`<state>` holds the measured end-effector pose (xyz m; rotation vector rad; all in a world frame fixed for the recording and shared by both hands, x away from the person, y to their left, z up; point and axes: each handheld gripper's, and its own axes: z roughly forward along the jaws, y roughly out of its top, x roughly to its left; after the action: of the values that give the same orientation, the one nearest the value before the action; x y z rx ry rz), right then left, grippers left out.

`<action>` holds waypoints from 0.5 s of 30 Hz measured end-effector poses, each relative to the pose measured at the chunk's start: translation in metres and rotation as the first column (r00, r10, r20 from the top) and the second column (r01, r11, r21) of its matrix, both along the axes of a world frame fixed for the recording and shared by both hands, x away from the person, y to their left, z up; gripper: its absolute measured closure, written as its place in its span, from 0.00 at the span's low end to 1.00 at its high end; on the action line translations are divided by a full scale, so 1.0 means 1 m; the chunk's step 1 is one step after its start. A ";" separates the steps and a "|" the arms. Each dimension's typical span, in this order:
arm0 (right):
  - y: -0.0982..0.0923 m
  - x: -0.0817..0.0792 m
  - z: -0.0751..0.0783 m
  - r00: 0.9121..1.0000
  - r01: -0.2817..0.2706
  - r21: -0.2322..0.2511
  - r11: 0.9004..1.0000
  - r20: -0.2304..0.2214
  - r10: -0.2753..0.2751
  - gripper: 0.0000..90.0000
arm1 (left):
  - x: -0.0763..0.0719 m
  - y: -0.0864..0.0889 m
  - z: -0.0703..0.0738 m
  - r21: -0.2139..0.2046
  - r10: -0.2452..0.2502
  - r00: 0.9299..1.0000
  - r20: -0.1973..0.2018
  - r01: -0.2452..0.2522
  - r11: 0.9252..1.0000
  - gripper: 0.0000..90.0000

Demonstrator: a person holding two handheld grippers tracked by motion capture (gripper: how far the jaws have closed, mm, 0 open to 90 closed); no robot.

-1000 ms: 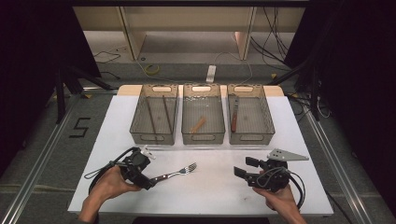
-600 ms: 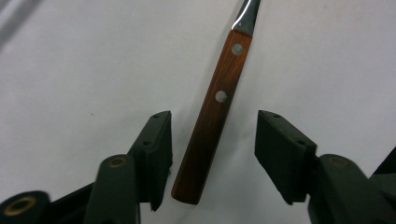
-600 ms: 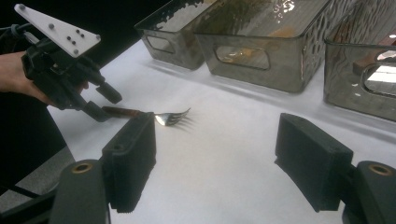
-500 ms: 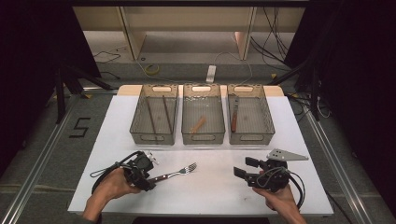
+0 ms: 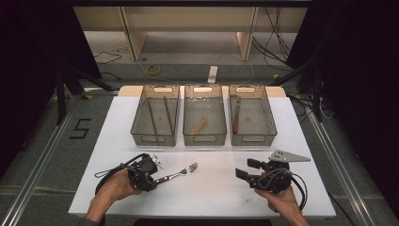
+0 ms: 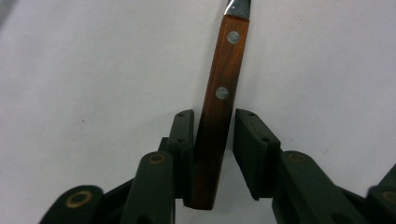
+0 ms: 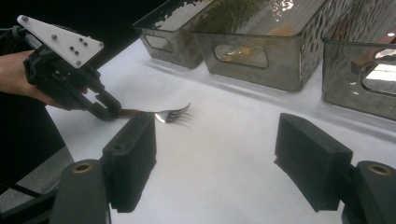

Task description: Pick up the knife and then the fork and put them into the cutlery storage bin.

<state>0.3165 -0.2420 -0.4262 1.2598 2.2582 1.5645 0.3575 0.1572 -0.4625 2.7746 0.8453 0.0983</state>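
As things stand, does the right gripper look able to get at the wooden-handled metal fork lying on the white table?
Probably yes: the right gripper stands open, and bare white table lies between it and the fork, though the left gripper straddles its handle.

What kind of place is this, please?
Probably a lab or studio for recording handling tasks, not a kitchen: a white-covered table framed by dark curtains, three clear bins for sorting cutlery, loose cables on the floor, and a taped floor number.
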 end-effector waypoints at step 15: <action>0.000 0.000 0.000 1.000 -0.005 0.000 1.000 0.001 0.005 0.33 | -0.003 0.002 0.001 -0.021 -0.023 1.000 0.017 0.023 1.000 0.84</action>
<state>0.3165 -0.2421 -0.4261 1.2544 2.2629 1.5657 0.3549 0.1587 -0.4619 2.7591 0.8052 0.1073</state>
